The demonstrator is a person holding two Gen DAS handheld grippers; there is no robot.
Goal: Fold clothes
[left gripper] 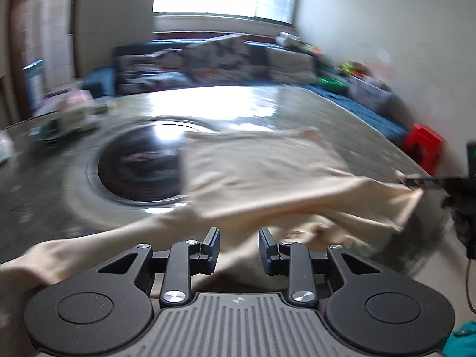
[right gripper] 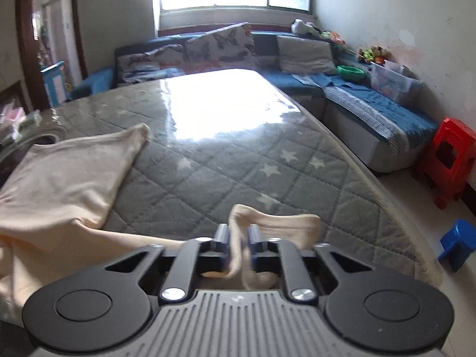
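Right up against the right-wrist lens, the right gripper [right gripper: 239, 245] has its jaws clamped on a bunched edge of the cream knit cotton garment [right gripper: 68, 172], a fold of cloth poking up between the blue pads. Over on the left-wrist view, the left gripper [left gripper: 239, 248] sits with jaws parted and nothing between them, cream fabric lying just under and beyond the tips. That view is smeared with motion blur, so fine detail is lost.

The garment is spread on the grey quilted star-print table cover [right gripper: 238, 172], its far part flat with a corner curled up, its near part stretched and rumpled toward both grippers. My read: folding has barely started. No clean fold shows, only 1 edge pinched and drawn out, so the flattening and all the folds look like they are left to do.

Counting up: 1 garment, 2 grippers, 1 table. Beside the cloth, 1 round dark recessed hob [left gripper: 139, 166] set in the tabletop. Off to the side, 1 red plastic stool [right gripper: 449, 160] and 1 small blue plastic stool [right gripper: 456, 245] on the floor.
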